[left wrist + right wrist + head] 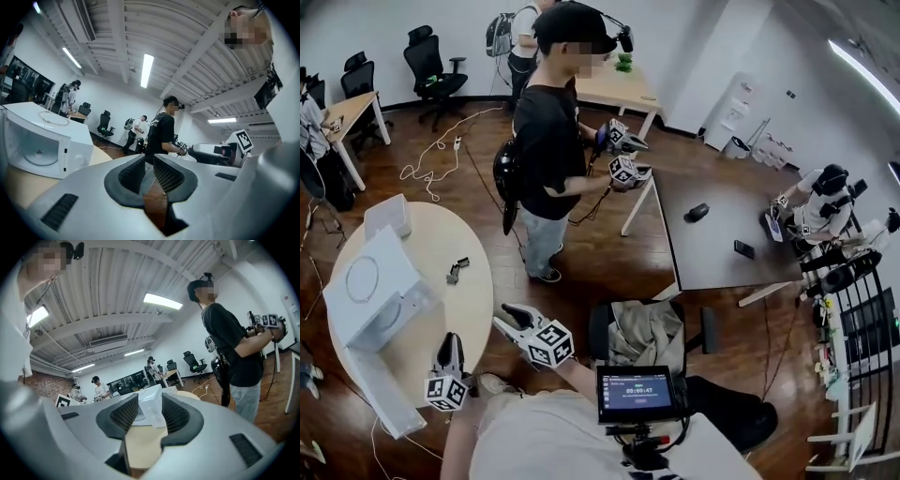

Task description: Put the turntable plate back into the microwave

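Observation:
The white microwave (370, 300) stands on the round table (459, 300) at the left, its door (384, 398) swung open towards me. A clear round turntable plate (362, 278) lies on the microwave's roof, and shows as a glass ring in the left gripper view (52, 118). My left gripper (450, 343) hovers over the table's near edge, right of the door, shut and empty (151, 161). My right gripper (508, 312) floats off the table's right rim, open with nothing between its pads (150, 411). It points level at the microwave (149, 404).
A small white box (387, 214) and a dark little object (457, 270) sit on the round table. A person with grippers (551, 141) stands beyond it. A chair with a cloth (645, 333) is by my right side, a grey table (712, 239) further right.

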